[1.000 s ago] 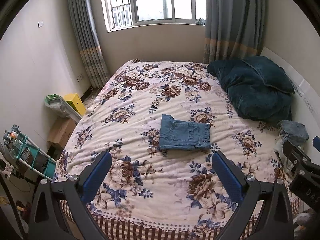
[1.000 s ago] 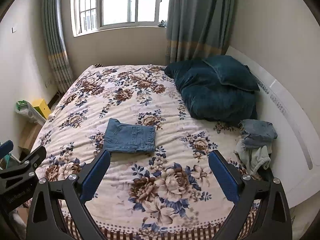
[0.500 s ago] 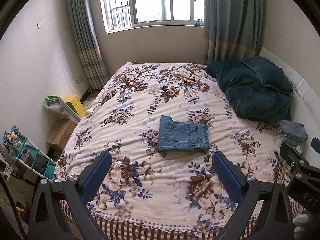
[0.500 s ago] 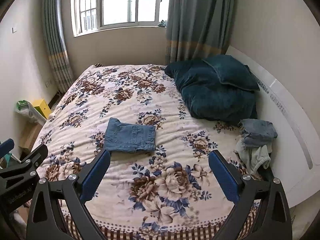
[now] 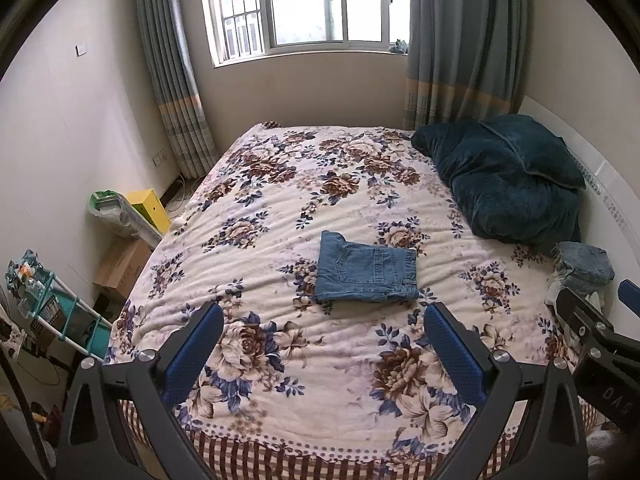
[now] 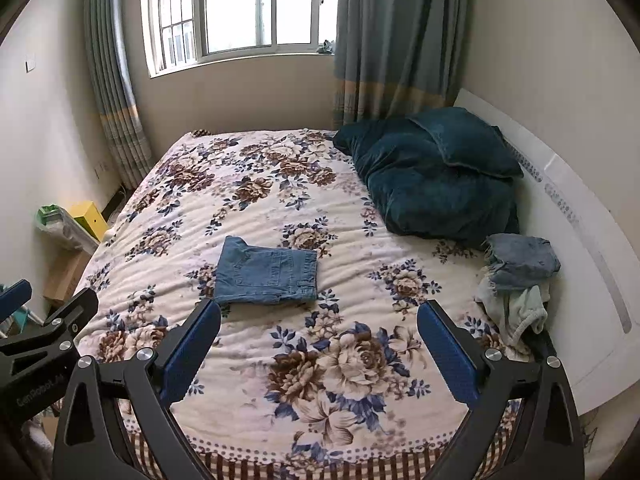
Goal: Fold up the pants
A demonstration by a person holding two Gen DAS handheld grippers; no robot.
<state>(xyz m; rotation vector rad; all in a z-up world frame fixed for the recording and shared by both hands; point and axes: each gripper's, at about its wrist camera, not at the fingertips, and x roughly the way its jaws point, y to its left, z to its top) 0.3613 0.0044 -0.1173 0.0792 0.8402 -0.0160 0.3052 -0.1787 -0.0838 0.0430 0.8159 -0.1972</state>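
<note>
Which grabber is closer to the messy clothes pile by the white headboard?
Right. The right gripper sits just left of the clothes pile; the left gripper is farther left, beyond it.

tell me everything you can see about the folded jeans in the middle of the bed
The folded jeans are mid-blue denim, folded into a compact, roughly rectangular stack of layers. A stitched back pocket faces up, and the waistband lies along the edge nearer the pillows. One far corner sticks out a little past the rest. They lie flat near the middle of the floral bedspread, touching only that. Neither gripper touches them.
</note>
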